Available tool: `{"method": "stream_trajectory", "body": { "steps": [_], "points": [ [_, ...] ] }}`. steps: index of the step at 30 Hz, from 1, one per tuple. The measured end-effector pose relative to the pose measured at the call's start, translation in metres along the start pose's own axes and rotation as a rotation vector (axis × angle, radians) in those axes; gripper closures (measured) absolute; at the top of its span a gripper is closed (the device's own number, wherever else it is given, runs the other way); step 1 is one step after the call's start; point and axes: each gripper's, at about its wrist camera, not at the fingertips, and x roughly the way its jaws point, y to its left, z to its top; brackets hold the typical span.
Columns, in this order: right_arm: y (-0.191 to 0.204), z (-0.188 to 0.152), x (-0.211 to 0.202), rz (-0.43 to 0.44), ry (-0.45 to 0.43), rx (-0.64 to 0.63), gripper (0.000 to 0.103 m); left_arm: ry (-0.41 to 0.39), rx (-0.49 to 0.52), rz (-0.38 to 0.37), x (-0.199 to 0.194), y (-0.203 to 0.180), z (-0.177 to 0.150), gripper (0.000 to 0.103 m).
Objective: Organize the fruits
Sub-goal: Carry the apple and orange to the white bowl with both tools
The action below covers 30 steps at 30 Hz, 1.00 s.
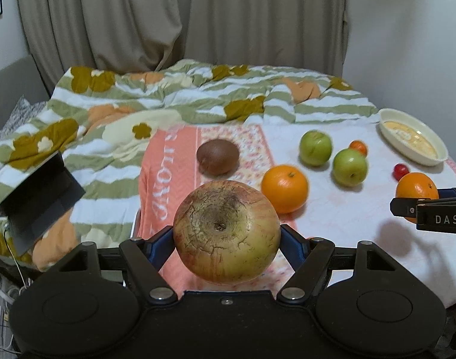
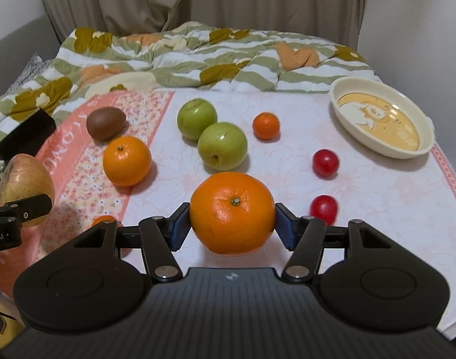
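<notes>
My left gripper (image 1: 226, 236) is shut on a large yellowish apple (image 1: 226, 232) held above the towel; that apple also shows at the left in the right wrist view (image 2: 26, 187). My right gripper (image 2: 231, 223) is shut on a big orange (image 2: 231, 212), seen at the right edge of the left wrist view (image 1: 416, 190). On the pink-and-white towel (image 2: 377, 197) lie a second orange (image 2: 127, 160), two green apples (image 2: 196, 118) (image 2: 222, 146), a kiwi (image 2: 106, 122), a small tangerine (image 2: 266, 125) and two red cherry tomatoes (image 2: 325, 162) (image 2: 323, 208).
A cream oval dish (image 2: 380, 119) sits at the towel's far right. A rumpled floral quilt (image 2: 168, 56) lies behind. A dark flat device (image 1: 36, 197) rests at the left. Another small orange fruit (image 2: 103, 220) peeks out behind my right gripper's left arm. Curtains hang at the back.
</notes>
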Motion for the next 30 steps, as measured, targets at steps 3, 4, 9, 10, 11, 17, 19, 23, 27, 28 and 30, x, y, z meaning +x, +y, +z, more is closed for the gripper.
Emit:
{"method": "stream_trajectory", "body": {
  "steps": [3, 4, 9, 10, 11, 17, 19, 23, 27, 28, 30],
  "points": [
    [-0.014, 0.006, -0.017, 0.001, -0.018, 0.004, 0.029, -0.024, 0.004, -0.001, -0.014, -0.014, 0.009, 0.025],
    [-0.021, 0.008, -0.022, 0.002, -0.023, 0.006, 0.029, -0.030, 0.005, -0.001, -0.018, -0.021, 0.012, 0.025],
    [-0.063, 0.017, -0.047, 0.019, -0.040, 0.005, 0.029, -0.048, -0.009, 0.000, -0.034, -0.059, 0.028, 0.025],
    [-0.072, 0.019, -0.051, 0.025, -0.041, 0.000, 0.029, -0.053, -0.017, 0.001, -0.036, -0.069, 0.031, 0.025],
    [-0.082, 0.021, -0.054, 0.030, -0.043, -0.006, 0.029, -0.056, -0.024, 0.002, -0.037, -0.078, 0.035, 0.025],
    [-0.150, 0.034, -0.066, 0.051, -0.055, -0.030, 0.029, -0.082, -0.049, 0.001, -0.035, -0.139, 0.058, 0.025],
    [-0.173, 0.040, -0.065, 0.051, -0.059, -0.034, 0.029, -0.093, -0.057, -0.006, -0.032, -0.160, 0.067, 0.025],
    [-0.218, 0.056, -0.058, 0.047, -0.071, -0.043, 0.029, -0.109, -0.060, -0.025, -0.019, -0.196, 0.085, 0.025],
    [-0.254, 0.072, -0.046, 0.029, -0.087, -0.051, 0.029, -0.116, -0.043, -0.044, 0.000, -0.229, 0.104, 0.025],
    [-0.262, 0.076, -0.042, 0.025, -0.090, -0.048, 0.029, -0.115, -0.039, -0.052, 0.006, -0.237, 0.109, 0.025],
    [-0.278, 0.085, -0.034, 0.019, -0.095, -0.038, 0.029, -0.114, -0.027, -0.069, 0.017, -0.250, 0.120, 0.025]
  ]
}}
